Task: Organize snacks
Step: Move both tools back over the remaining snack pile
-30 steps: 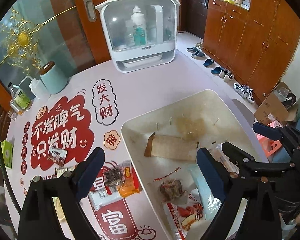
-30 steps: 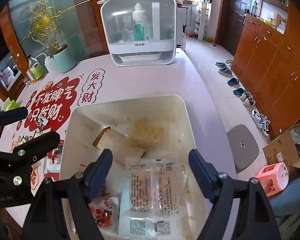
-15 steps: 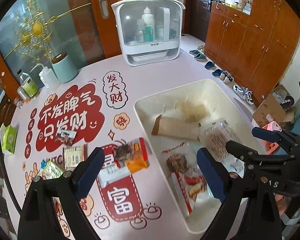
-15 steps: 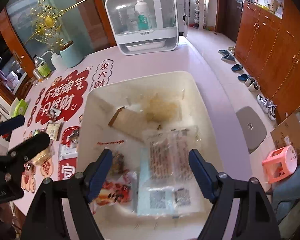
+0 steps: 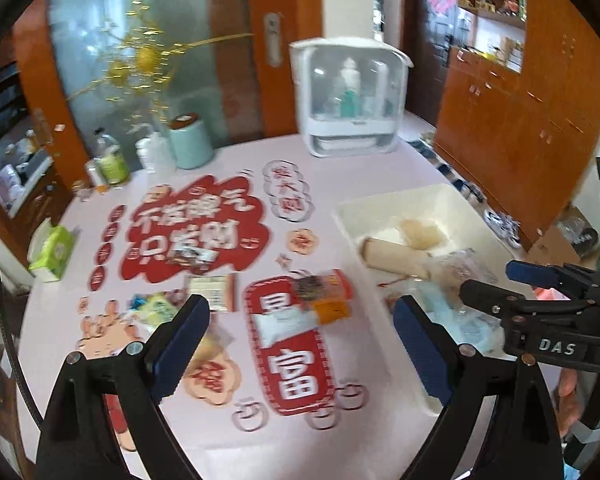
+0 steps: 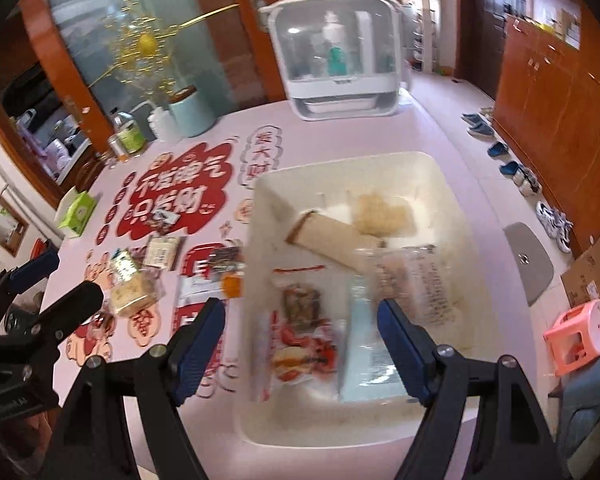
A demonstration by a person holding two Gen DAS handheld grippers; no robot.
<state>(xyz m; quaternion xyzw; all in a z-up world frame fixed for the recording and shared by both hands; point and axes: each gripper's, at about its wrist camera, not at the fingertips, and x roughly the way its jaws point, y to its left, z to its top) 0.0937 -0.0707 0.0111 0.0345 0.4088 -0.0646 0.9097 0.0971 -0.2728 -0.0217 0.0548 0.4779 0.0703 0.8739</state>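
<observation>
The left hand-held gripper (image 5: 302, 322) is a matte black frame whose two arms end in flat dark-blue pads (image 5: 183, 338), with silver screw heads along each arm. The right hand-held gripper (image 6: 300, 332) has the same build: black arms, blue pads (image 6: 400, 344), and round silver screws near the pad roots. Seen from the left wrist camera, the right unit's black body carries white lettering "DAS". A thin black cable curves along the left unit's left edge.

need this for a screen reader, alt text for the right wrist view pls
The open, empty right gripper hovers above a white bin holding several snack packets. More snack packets lie left of the bin on a pink table, beside the left gripper.
</observation>
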